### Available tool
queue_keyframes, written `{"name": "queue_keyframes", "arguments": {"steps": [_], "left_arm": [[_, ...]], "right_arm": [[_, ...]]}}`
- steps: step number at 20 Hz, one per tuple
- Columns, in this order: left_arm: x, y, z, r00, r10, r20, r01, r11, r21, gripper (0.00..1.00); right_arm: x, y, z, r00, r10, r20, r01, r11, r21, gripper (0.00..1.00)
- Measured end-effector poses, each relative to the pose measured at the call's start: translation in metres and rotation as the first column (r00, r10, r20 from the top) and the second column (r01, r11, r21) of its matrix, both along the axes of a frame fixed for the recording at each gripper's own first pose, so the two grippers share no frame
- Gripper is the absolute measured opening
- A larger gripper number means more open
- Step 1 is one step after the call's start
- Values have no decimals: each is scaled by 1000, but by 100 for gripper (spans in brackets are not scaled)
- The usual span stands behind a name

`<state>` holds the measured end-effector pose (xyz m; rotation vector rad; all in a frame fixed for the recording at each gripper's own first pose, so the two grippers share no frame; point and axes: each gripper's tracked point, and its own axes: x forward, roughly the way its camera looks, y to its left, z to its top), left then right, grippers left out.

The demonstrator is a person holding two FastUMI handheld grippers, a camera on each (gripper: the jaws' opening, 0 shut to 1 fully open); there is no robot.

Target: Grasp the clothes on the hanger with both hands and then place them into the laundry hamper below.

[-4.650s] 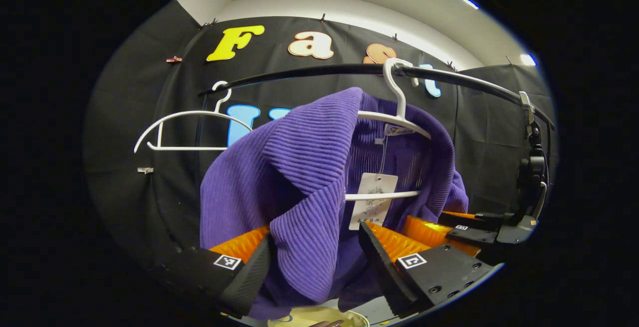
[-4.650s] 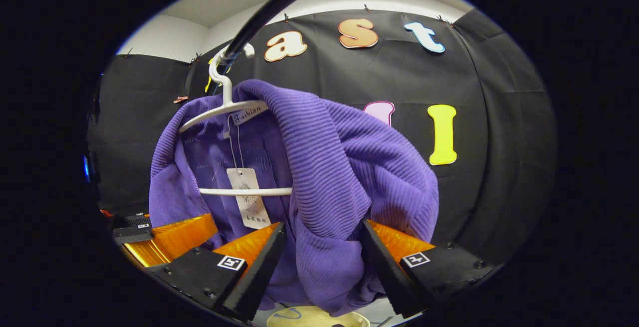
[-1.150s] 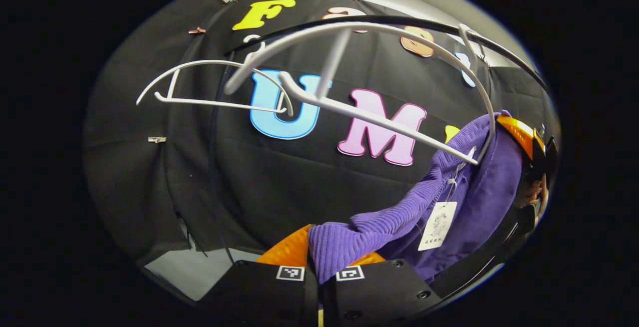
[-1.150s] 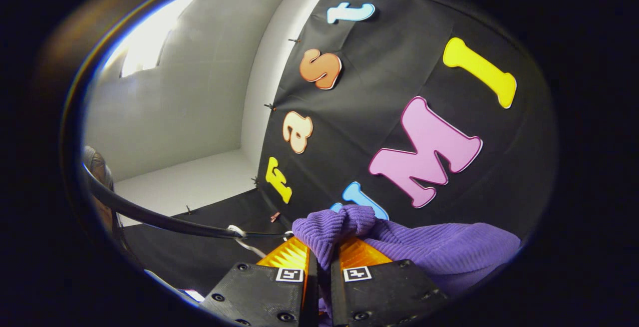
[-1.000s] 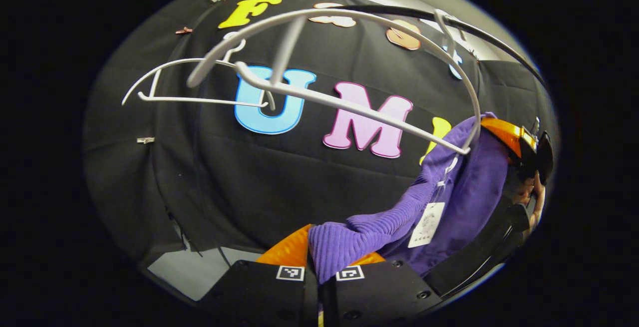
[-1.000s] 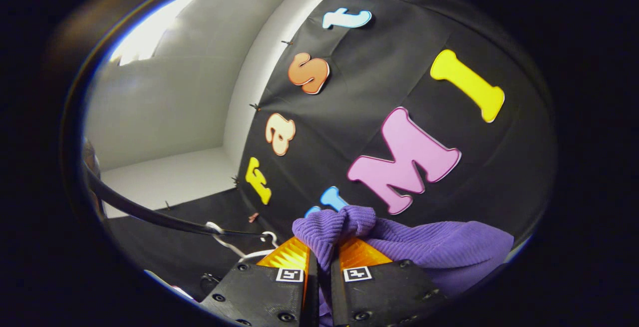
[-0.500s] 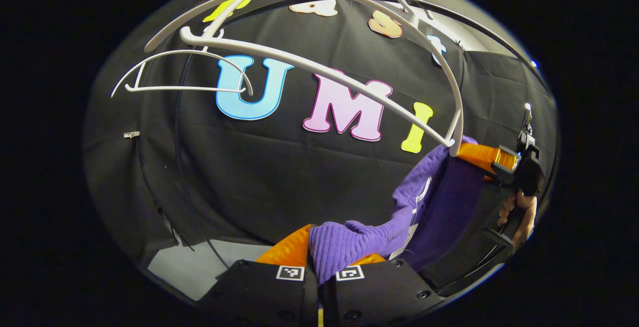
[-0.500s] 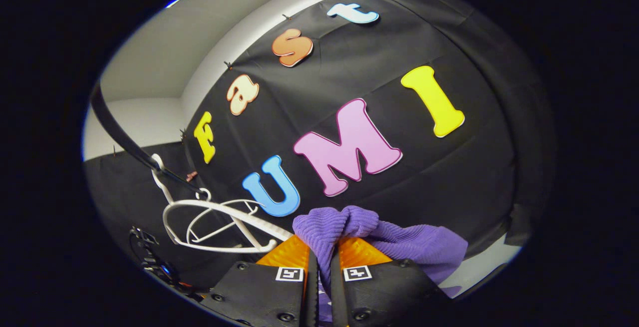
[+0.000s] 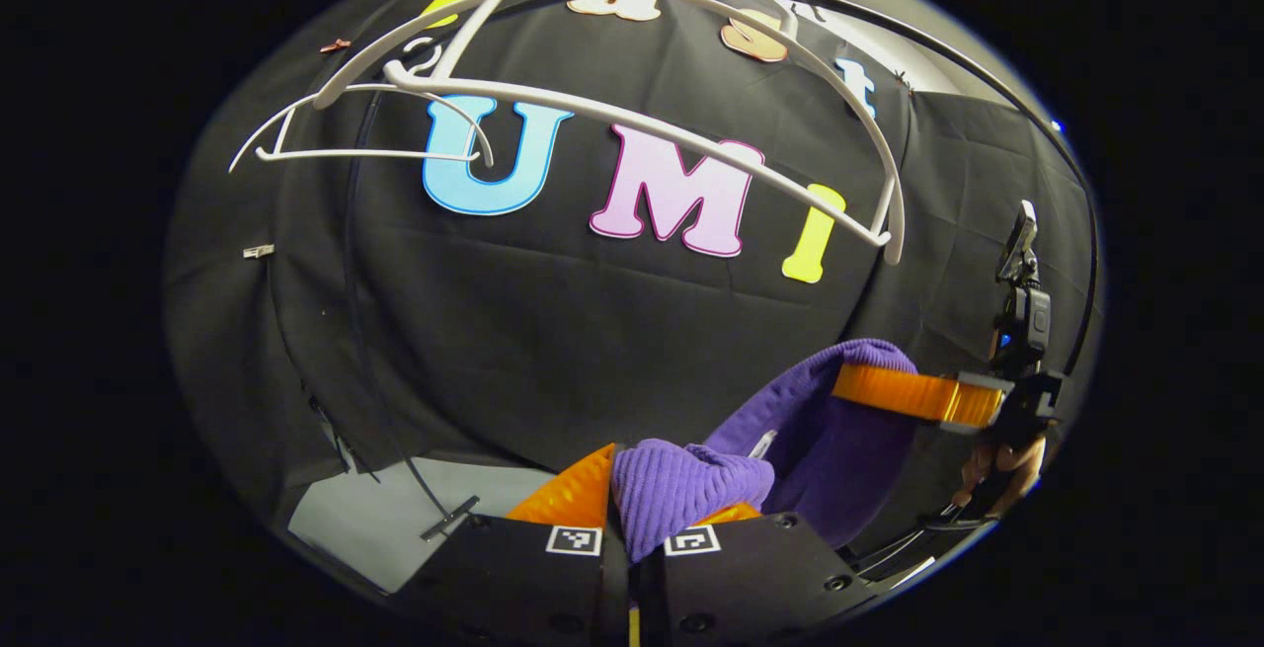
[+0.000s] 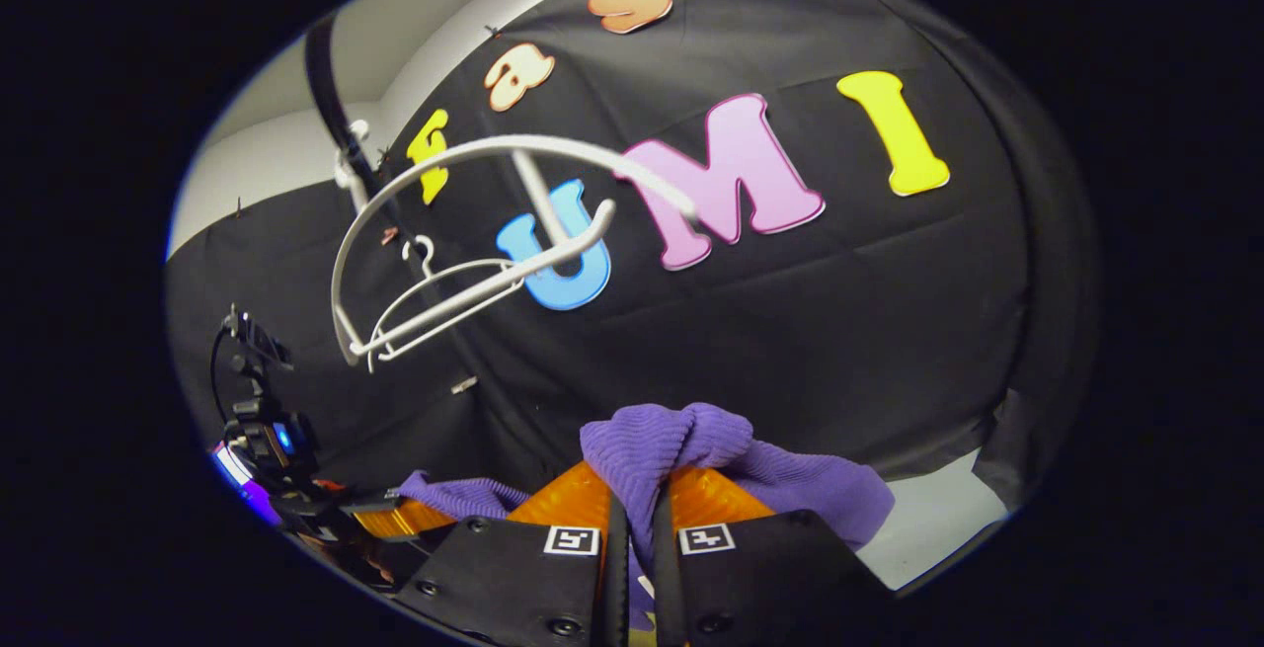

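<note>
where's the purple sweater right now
The purple ribbed knit sweater is off the white plastic hanger, which hangs bare above it on the black rail. It is pinched in the left gripper and the right gripper.

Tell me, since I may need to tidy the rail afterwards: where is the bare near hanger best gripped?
Probably the straight lower bar of the white hanger, taken from below: it is slim, bare and hangs free under the rail. Both grippers are busy, shut on the purple garment.
</note>
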<state>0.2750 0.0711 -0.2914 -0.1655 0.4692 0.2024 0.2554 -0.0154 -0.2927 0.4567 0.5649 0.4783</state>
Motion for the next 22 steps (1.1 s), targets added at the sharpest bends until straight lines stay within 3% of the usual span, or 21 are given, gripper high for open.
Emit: {"name": "queue_keyframes", "arguments": {"steps": [3, 10, 18, 22], "left_arm": [[-10, -2, -6, 1000, 12, -22, -12, 1000, -20, 8], [-20, -13, 17, 1000, 23, 1, -23, 999, -31, 9], [-46, -13, 10, 997, 18, -76, -19, 1000, -7, 9], [-49, -16, -2, 993, 7, -117, -9, 1000, -15, 9]], "right_arm": [[-22, 20, -5, 997, 64, -44, -64, 998, 19, 15], [-61, 81, 32, 967, 255, -10, -254, 963, 87, 15], [-92, 96, 12, 919, 394, 18, -386, 910, -153, 15], [-91, 85, -4, 922, 386, -1, -376, 897, -234, 15]]}}
